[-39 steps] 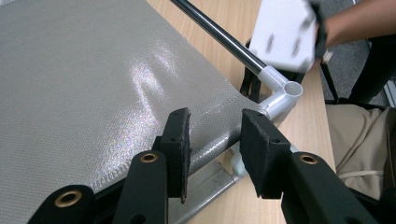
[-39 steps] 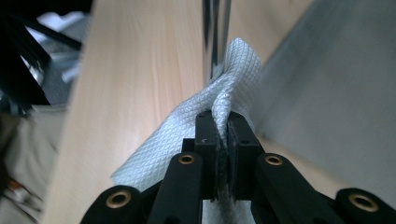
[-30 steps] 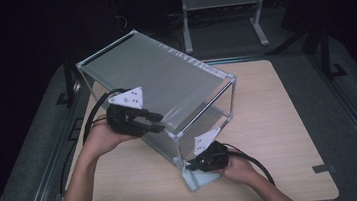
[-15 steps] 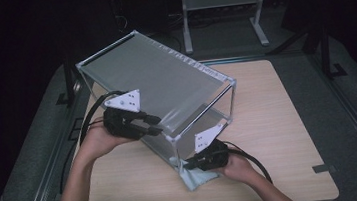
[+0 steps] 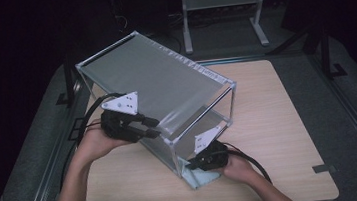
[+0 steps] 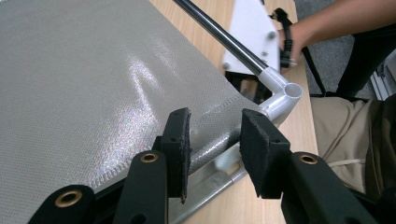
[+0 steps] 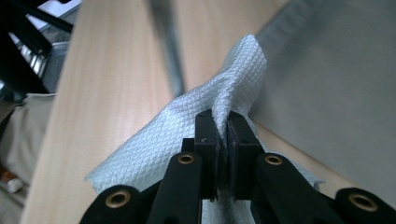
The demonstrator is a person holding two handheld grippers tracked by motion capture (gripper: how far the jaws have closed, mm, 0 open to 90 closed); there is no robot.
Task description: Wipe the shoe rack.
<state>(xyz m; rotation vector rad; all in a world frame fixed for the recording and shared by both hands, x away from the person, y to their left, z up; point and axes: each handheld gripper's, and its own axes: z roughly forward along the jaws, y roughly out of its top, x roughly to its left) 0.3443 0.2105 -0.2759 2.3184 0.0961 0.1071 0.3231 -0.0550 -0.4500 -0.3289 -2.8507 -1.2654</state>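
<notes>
Honestly, little has changed over the last second: the rack [image 5: 166,101] keeps its tilt and both hands sit where they were, the left gripper [image 5: 150,126] perhaps a touch nearer the person than before.

The rack is a box frame of pale tubes with grey mesh fabric stretched over it, tipped up on the wooden table [image 5: 279,120]. Its long axis runs from the far left corner down toward the near right, and the near end rests low by the table's front edge. The big fabric face looks up and toward the person.

The left gripper is at the rack's left side. In the left gripper view its jaws stand apart with the fabric-wrapped tube [image 6: 210,148] lying between them; the pads [image 6: 180,140] are not pressing on it as far as I can see. A white corner joint [image 6: 282,95] sits just beyond.

The right gripper [image 5: 198,163] is down at the rack's near corner, clamped tight on a white cloth [image 7: 187,135]. In the right gripper view the cloth bunches up between the closed jaws and rises against the grey fabric [image 7: 336,93].

From above, most of the cloth is hidden under the right gripper and the frame; a pale corner [image 5: 202,178] pokes out. Whether the cloth actually touches a tube there I cannot tell.
</notes>
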